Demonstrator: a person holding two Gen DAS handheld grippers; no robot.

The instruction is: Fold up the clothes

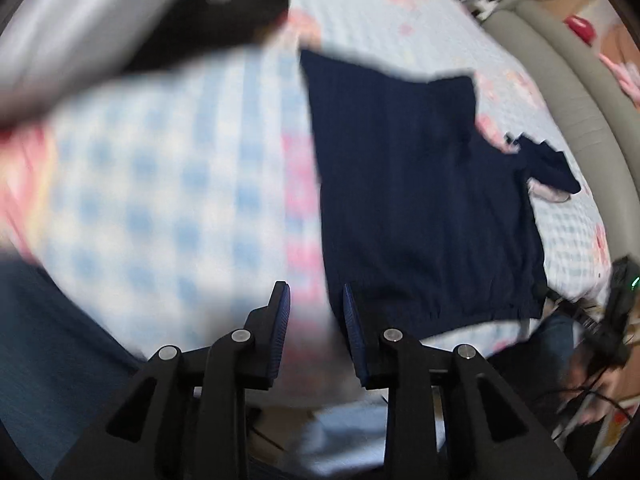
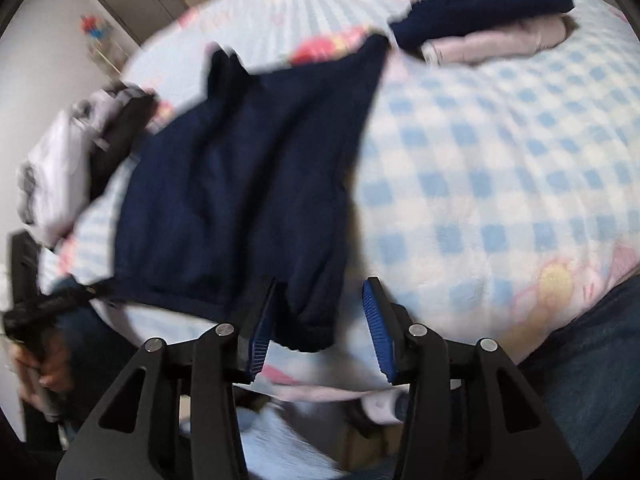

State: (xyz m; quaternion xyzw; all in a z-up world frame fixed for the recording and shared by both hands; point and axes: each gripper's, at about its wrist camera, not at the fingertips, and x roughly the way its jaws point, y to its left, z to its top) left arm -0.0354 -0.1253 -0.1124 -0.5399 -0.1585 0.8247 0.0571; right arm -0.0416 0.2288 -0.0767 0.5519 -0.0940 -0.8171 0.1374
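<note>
Your navy garment (image 1: 424, 200) lies spread on the bed (image 1: 168, 184), over the blue-and-white checked blanket, with its hem toward you at the near edge. One side runs in a straight line in the left wrist view, which may be a fold already laid in, but the blur keeps me from being sure. A sleeve (image 1: 548, 164) sticks out on the far side, and a cuffed part (image 2: 308, 328) hangs over the bed's near edge in the right wrist view.

Your left gripper (image 1: 316, 308) hovers at the hem corner with its jaws apart and nothing between them. Your right gripper (image 2: 320, 308) has its jaws spread wide too; the hanging cuffed part sits in the gap between them, but the pads do not close on it.

Judging by this, you are in the middle of folding this piece: either about to take hold of the near edge, or having just let it go. Both readings fit. If more folding is due, it calls for a firm pinch on cloth at both near corners and an even lift so the loose sleeve does not drag.

Farther back on the bed sits a small pile (image 2: 492, 24) of dark and pale pink clothes that looks folded, and a rumpled grey-and-white heap (image 2: 68, 148) lies to the left.

No brand, label or writing can be read; both views are blurred.
</note>
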